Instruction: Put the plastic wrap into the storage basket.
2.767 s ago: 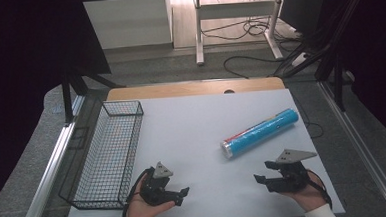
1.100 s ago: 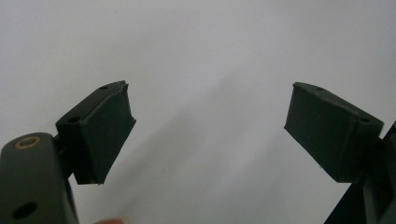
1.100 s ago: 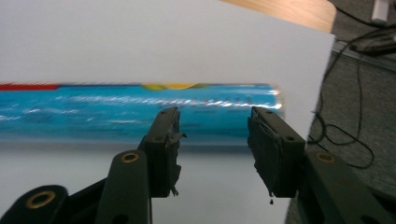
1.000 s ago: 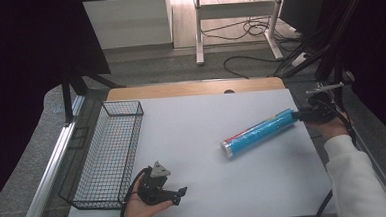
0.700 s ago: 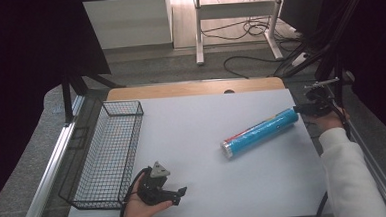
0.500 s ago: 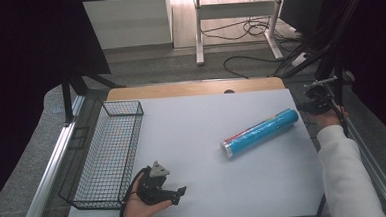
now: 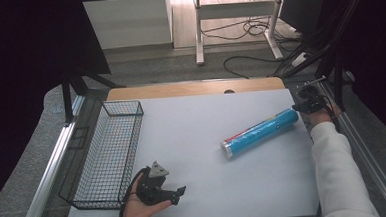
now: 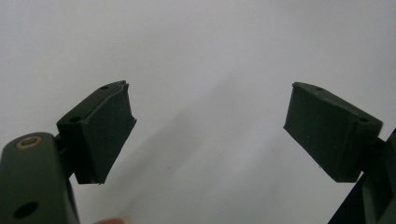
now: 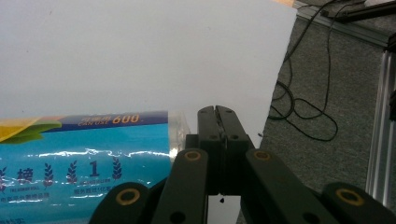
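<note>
Blue plastic wrapped the roll, which in the high view lay slantwise on the white bench, right of the middle and well apart from the wire basket at the left edge. The right tool sat at the roll's far end, just beside it; the left tool rested low at the near edge, close to the basket's near corner.

In the left gripper view, the left tool stood wide open, its pads spread over bare bench with nothing between them.

In the right gripper view, the right tool had just closed, jaws pressed flat together with nothing between them. The roll lay to their side, its crimped clear end just beside the left jaw.

The trouble I would expect here: the jaws shut beside the roll, not on it, so a lift would bring up nothing. A sideways nudge from the shut tool could set the round roll rolling across the smooth bench or turn it further from the basket. Even a regrip on the thin film end would likely slip or tear.
</note>
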